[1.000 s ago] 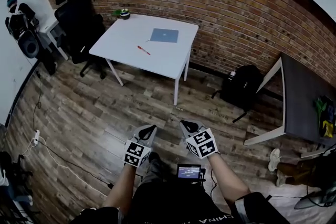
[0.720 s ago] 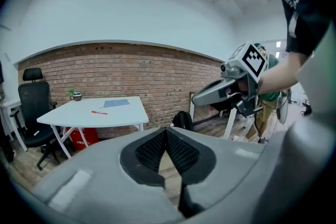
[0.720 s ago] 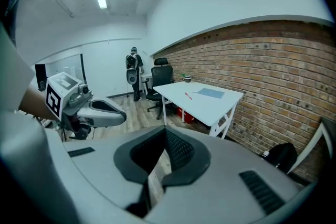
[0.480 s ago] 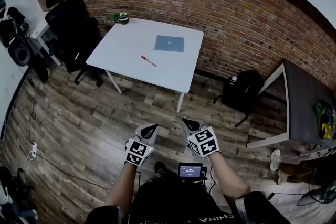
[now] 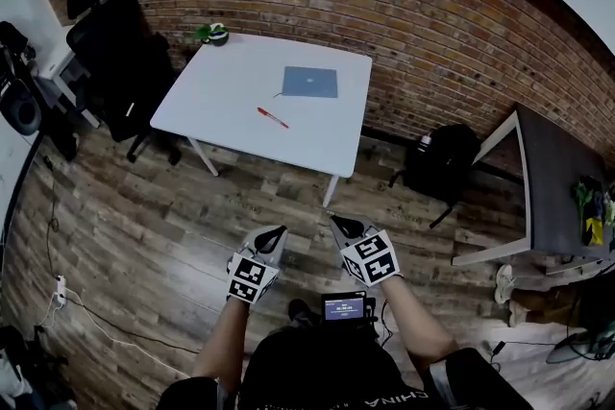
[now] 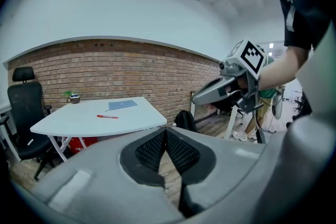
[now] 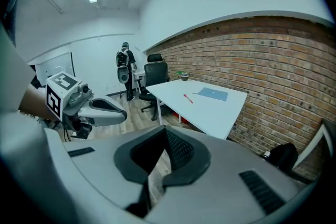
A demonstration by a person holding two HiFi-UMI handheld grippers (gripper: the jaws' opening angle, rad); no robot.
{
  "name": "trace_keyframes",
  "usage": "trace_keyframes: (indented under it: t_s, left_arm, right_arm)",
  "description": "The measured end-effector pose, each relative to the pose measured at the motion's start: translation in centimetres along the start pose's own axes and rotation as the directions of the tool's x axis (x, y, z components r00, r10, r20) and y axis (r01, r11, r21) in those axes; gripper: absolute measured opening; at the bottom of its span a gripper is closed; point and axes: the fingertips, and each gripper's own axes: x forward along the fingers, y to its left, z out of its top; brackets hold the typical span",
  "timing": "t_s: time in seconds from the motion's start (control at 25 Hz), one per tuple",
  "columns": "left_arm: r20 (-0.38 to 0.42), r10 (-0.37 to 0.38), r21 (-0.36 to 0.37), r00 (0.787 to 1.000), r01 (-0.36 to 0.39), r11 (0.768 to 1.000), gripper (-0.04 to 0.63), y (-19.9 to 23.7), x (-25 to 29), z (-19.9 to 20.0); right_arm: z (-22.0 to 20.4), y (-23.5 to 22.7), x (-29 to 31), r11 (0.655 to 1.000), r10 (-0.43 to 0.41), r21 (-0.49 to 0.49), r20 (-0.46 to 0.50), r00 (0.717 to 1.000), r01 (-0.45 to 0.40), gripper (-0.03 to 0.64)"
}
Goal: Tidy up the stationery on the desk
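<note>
Approach: desk (image 5: 216,106) sits larger and nearer in the head view than a second ago, upper centre | red pen (image 5: 272,117) and blue notebook (image 5: 309,82) lie apart on it, untouched | left gripper (image 5: 273,236), right gripper (image 5: 342,228) low centre, both jaws pressed together, empty | well short of reach, so tidying not begun.

You hold the left gripper (image 5: 274,233) and right gripper (image 5: 338,226) side by side over the wood floor (image 5: 144,206), well short of the white desk (image 5: 231,82). On it lie a red pen (image 5: 272,117) and a blue notebook (image 5: 309,82), apart. A black chair (image 5: 125,53) stands at its left.
</note>
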Motion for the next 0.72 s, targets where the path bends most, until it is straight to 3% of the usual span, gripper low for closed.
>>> trace_keyframes:
  t_s: [0.4,0.72]
  left_arm:
    - [-0.026,0.008,-0.024,1.000,-0.008,1.000,0.009,2.9,3.3,-0.6]
    - [-0.057,0.048,-0.009,0.997,-0.049,0.999,0.009,8.9,8.1,1.4]
  right_arm:
    - [0.7,-2.9,4.2,0.999,0.024,0.027,-0.014,1.000,-0.024,0.009]
    - [4.5,-7.5,10.0,0.996,0.074,0.041,0.009,0.997,-0.074,0.009]
